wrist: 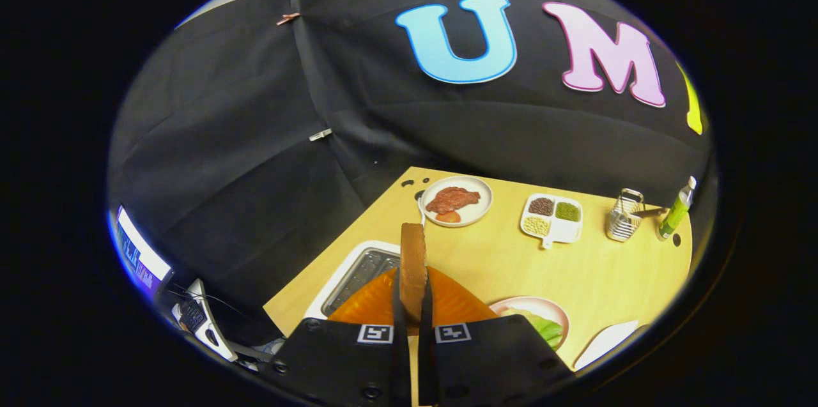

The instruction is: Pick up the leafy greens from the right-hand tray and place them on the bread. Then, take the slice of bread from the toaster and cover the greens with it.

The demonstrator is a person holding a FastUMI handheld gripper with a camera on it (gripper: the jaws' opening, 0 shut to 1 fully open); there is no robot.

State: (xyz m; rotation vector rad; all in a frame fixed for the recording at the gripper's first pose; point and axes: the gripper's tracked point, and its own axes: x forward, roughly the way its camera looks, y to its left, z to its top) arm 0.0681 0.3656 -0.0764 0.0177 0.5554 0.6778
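My gripper (413, 305) is shut on a slice of bread (413, 260), which stands on edge between the two fingers, lifted above the table. Below and behind the slice lies the toaster (358, 273) with its white frame and dark grille, partly hidden by the fingers. Just right of the fingers a pink plate (543, 310) holds the leafy greens (544, 328); I cannot tell whether bread lies under them.
On the wooden table (498, 260) beyond the fingers stand a white plate with meat (456, 201), a four-part dish of beans (552, 218), a wire holder (625, 215) and a green bottle (677, 209). A white tray's edge (607, 342) shows at the right. A screen (140, 257) stands off the table's left.
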